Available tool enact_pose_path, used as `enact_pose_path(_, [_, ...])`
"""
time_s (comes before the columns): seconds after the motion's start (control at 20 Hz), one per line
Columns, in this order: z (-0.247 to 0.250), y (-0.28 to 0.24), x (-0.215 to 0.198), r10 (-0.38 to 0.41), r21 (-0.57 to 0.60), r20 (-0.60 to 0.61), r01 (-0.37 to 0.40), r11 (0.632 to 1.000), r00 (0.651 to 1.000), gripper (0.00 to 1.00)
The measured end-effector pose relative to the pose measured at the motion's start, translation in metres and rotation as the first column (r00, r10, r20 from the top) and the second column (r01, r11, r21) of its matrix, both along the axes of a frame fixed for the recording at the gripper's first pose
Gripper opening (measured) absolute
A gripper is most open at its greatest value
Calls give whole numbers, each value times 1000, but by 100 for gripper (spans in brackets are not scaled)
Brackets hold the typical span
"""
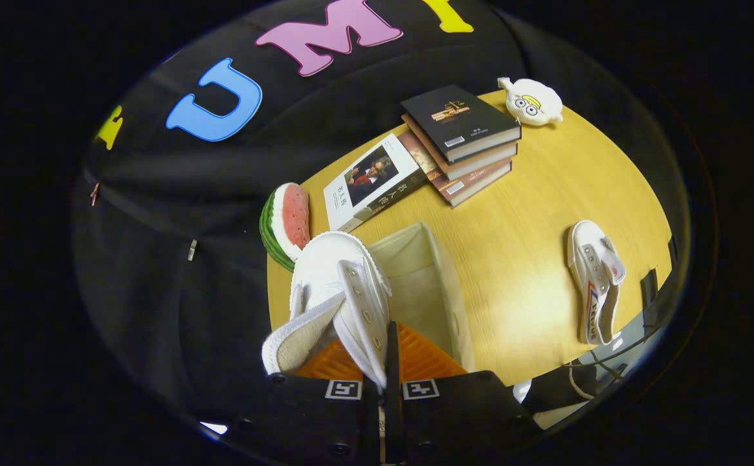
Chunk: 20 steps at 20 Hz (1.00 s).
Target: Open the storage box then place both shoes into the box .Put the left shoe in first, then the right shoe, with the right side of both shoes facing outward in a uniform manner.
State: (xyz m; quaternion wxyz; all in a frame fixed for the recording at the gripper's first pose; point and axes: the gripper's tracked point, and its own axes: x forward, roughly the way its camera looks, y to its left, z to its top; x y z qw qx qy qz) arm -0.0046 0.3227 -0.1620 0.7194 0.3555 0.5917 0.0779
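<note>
Now, held shoe: white shoe (341,285) pinched by its upper edge between the gripper (386,362) fingers, toe pointing to 12 o'clock, away from the tool.
Gripper: clenched on that shoe, both fingers pressing its side wall.
Box: open storage box (444,278) just right of the shoe, at 1 o'clock from the fingertips, long axis parallel to the shoe.
Other shoe: second shoe (595,281) lies on the table (532,194), at 3 o'clock, well apart.
Judgement: next move probably shifts right, then down.

storage box (428,285) partly hidden behind held shoe (341,291) and fingers (415,356)
</note>
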Motion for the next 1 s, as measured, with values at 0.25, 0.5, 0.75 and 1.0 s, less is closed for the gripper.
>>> enact_pose_path(0.25, [-30,31,-5,13,-50,-73,-17,999,997,8])
enact_pose_path(0.5, [-53,53,-3,-5,-85,-104,-4,996,995,9])
enact_pose_path(0.75, [-50,94,-5,97,46,-97,-92,995,991,53])
enact_pose_path(1.0, [-18,81,22,169,60,77,-173,983,983,99])
